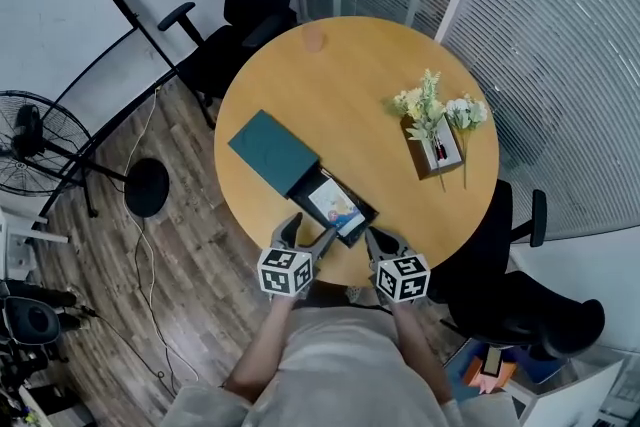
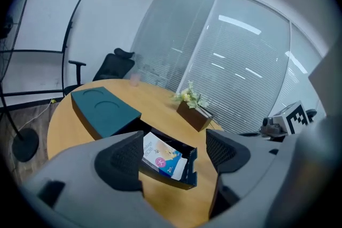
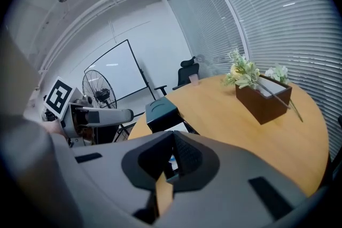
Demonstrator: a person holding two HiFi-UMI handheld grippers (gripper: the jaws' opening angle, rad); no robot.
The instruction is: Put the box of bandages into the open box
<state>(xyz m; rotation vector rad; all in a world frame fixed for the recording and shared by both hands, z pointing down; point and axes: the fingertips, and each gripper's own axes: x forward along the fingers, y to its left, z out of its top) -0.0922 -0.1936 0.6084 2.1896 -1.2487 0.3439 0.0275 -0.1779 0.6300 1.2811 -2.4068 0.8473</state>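
At the near edge of the round table [image 1: 350,75], my left gripper [image 1: 308,235] hangs with its jaws spread wide and nothing in them. In the left gripper view they frame the black open box [image 2: 171,178] just ahead without touching it. Straight beyond those jaws the bandage box [image 1: 338,208] lies flat inside the open box, its printed face up, resting within the walls and not propped on the rim as far as I can tell. The teal cover [image 1: 272,150] sits at the far end of the open box, up against it and off to the left of my line. To the right, my right gripper [image 1: 383,242] hangs close beside the open box's near corner. Its jaws are pressed together on nothing, and only a sliver of table and box shows past their tips in the right gripper view. Farther right and well clear of both tools stands the flower planter [image 1: 437,143]. By my reading the placing itself is done: the bandage box is in and neither tool has hold of it. What remains, at most, is to draw both grippers back. Whether the cover is meant to go on I cannot say.
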